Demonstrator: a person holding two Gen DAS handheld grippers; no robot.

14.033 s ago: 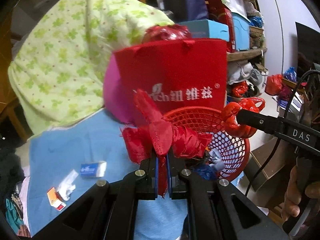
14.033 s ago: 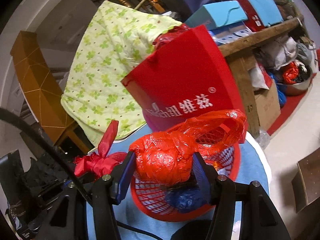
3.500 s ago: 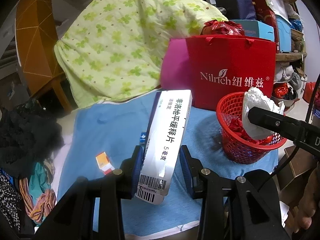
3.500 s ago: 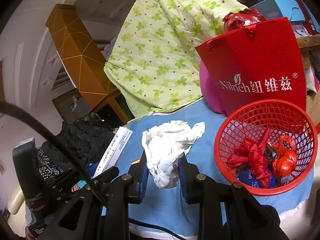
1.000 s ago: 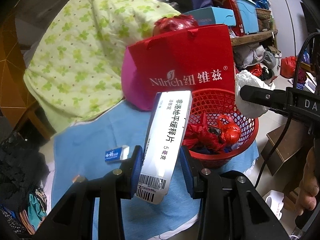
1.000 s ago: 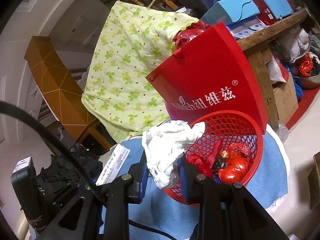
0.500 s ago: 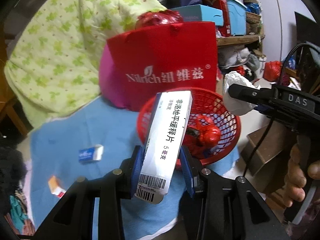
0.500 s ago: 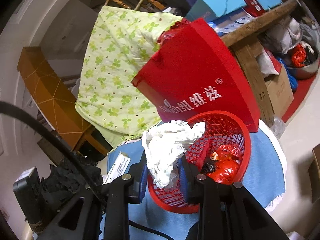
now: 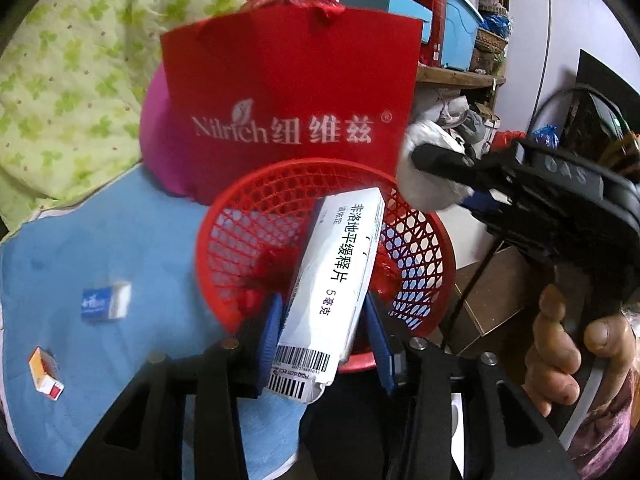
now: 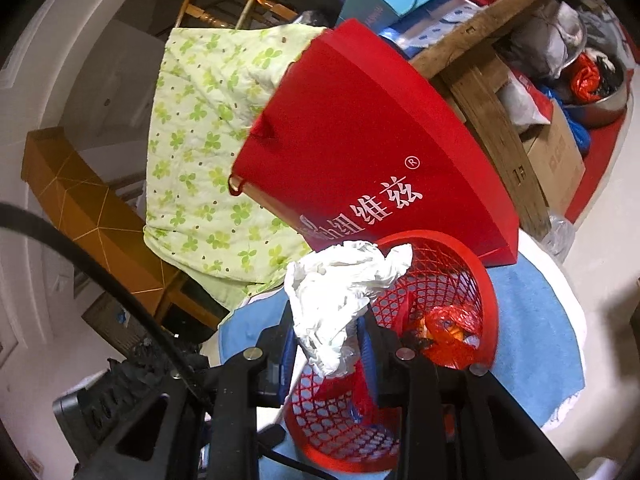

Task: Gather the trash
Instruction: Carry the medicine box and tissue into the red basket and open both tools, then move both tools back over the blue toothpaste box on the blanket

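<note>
L tool (image 9: 324, 328) grips med box (image 9: 334, 276) over basket (image 9: 224, 232); R tool (image 10: 328, 344) prob. clamps tissue (image 10: 340, 288).

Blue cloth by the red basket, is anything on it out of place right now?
Yes. Two small boxes lie loose on the blue cloth, left of the red basket: a blue-and-white box and an orange-and-white box. Neither is in the basket with the other trash.

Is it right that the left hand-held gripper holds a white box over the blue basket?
Not quite: the basket is red, not blue, as the left wrist view shows. The left hand-held gripper does hold a white box over it.
</note>
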